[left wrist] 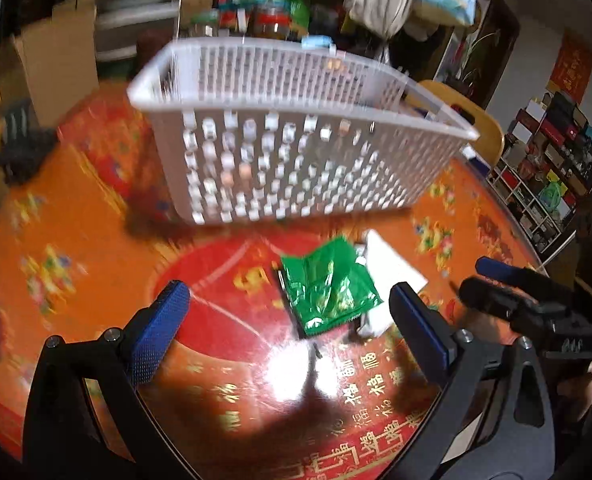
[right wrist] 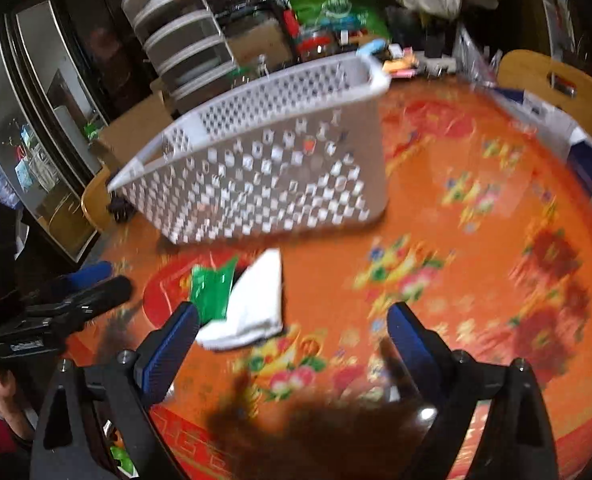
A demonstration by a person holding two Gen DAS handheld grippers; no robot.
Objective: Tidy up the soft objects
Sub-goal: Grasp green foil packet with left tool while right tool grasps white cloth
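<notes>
Where left gripper (left wrist: 292, 322) gapes: green packet (left wrist: 327, 286).

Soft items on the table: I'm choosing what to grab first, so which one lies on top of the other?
The green foil packet lies on top; it overlaps the edge of the white folded cloth, which rests on the table beneath it.

Both wrist cameras are hovering close above the table (left wrist: 96, 240), looking forward and down; they're sharing the white basket (left wrist: 296, 128), green packet (left wrist: 327, 284) and white cloth (right wrist: 256, 300), right from the right.
</notes>
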